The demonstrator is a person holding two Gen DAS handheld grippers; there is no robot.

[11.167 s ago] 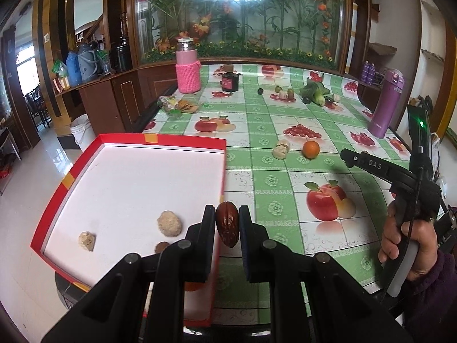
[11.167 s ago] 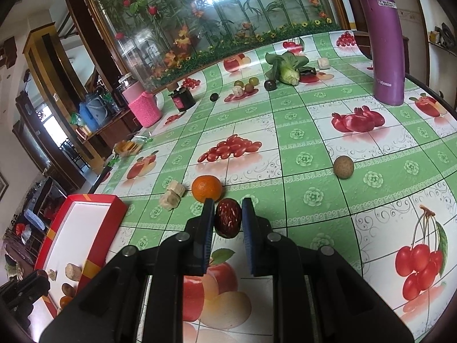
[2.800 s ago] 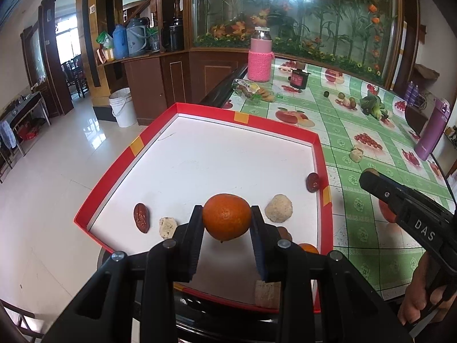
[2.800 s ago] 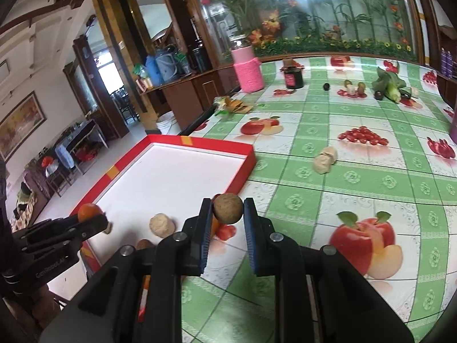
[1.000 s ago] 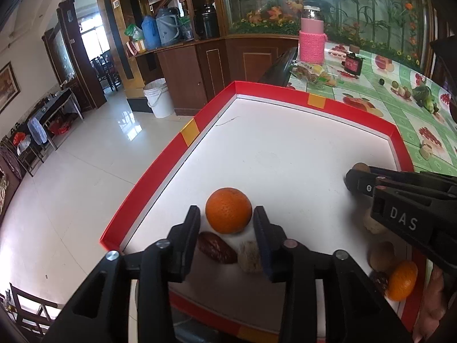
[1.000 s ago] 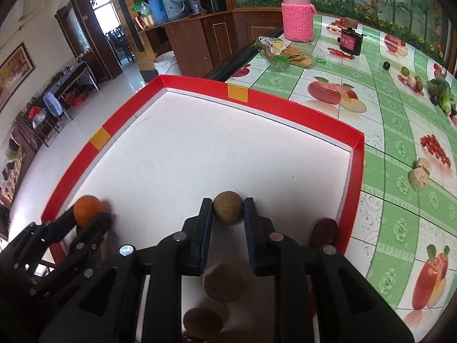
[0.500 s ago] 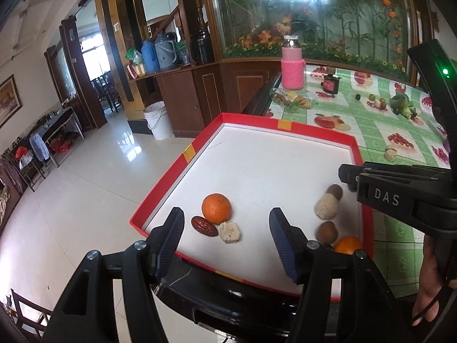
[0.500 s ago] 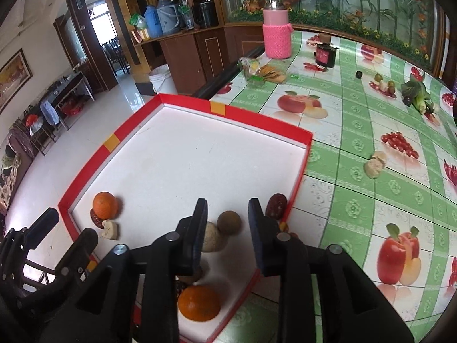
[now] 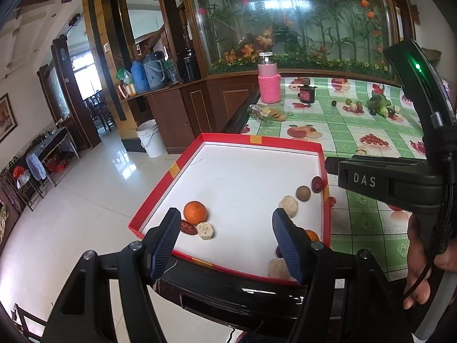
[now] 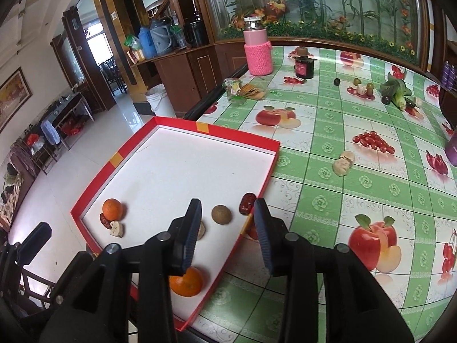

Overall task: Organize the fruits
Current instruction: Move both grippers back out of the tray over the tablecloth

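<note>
Black grippers [image 9: 225,237], ribbed blue pads [image 9: 285,245]

A tray [image 10: 258,140] is sitting at the surface's [image 10: 328,205] near-left corner. Inside it, an orange [image 10: 112,208], a date [image 10: 104,221] and a pale lump [image 10: 117,228] are clustering at the left; a round fruit [image 10: 221,214] is lying right, beside another date [image 10: 246,203].

Fruit-print table [image 10: 328,200], red tray [image 10: 200,127], perhaps ginger [image 10: 342,164]

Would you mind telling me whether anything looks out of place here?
Yes: the red-rimmed white tray overhangs the table's edge, above the floor. One pale beige lump lies alone on the green fruit-print tablecloth, outside the tray.
</note>
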